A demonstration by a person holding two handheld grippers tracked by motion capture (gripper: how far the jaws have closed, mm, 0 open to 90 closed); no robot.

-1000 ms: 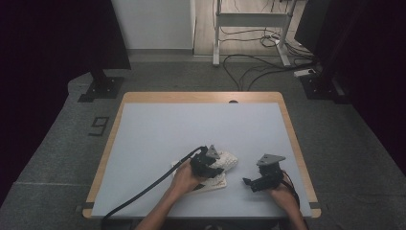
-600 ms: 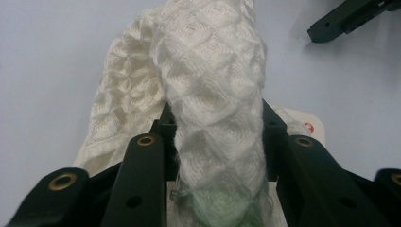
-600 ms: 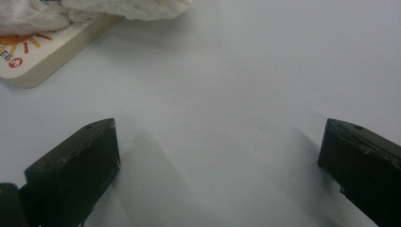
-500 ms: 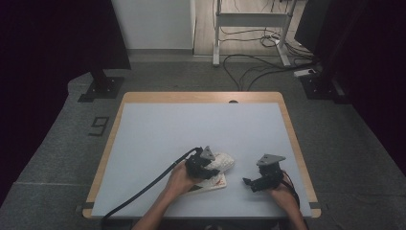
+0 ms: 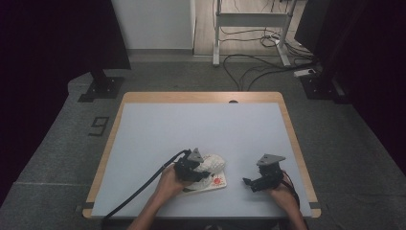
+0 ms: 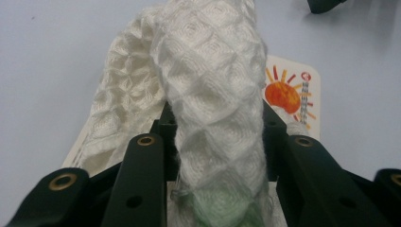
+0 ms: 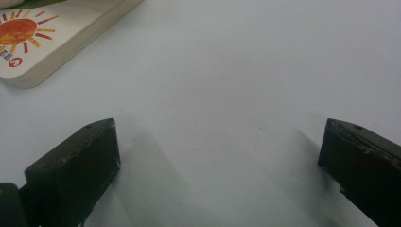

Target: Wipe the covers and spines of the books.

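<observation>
White quilted cloth in left tool; sun-logo card, text unreadable.

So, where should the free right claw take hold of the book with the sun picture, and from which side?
Probably at the book's rounded corner edge that faces the open right claw, coming in level from that side. The book lies flat, so only its edges can be pinched, and the white cloth in the left claw lies over its far part.

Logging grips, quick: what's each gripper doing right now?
Left gripper: closed on the white quilted cloth, over the sun-print book.
Right gripper: open, holding nothing, above the table.
</observation>
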